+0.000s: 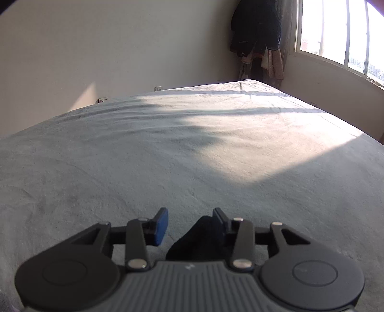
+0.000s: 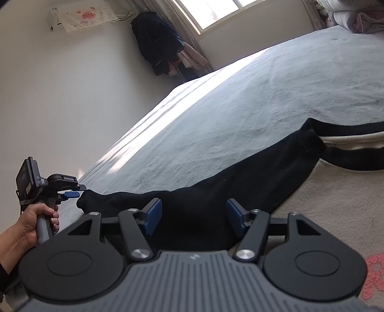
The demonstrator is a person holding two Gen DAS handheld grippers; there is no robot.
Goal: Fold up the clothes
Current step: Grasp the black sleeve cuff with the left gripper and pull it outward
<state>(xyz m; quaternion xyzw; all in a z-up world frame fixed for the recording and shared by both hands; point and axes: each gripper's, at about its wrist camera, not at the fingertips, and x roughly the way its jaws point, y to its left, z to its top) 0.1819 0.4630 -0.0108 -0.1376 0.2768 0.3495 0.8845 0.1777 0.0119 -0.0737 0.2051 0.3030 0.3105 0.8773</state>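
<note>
One dark garment (image 2: 240,177), black w/ a soft, matte knit look, lies stretched as a long sleeve-like strip across the near edge of the bed (image 2: 240,100). Its narrow end (image 2: 84,202) tapers to a rounded tip at the left of the right wrist view; toward the right it widens and joins a cream, fleecy part (image 2: 336,206) w/ a pink flower print at the lower right.

Left claw (image 1: 189,225) is open: blue pad (image 1: 160,226) on one finger stands clear of the cloth, while the black tip bunches against the other finger; pads do not press on it. In the right wrist view that same claw sits right at the sleeve tip, held by a hand (image 2: 33,223) wrapped round its grey handle.

Right claw (image 2: 192,217) is also open, jaws set wide, both blue pads apart, w/ the black strip lying beneath and between them; no pinch visible, and contact w/ the fabric can't be told.

Bed cover is pale grey-blue, plush, lightly wrinkled, w/ a bright sun patch across it. Beyond: plain white wall, dark clothes (image 1: 256,26) hanging in the corner, a window (image 1: 340,31), and a heap of bedding (image 2: 355,16) at the far end of the bed.
</note>
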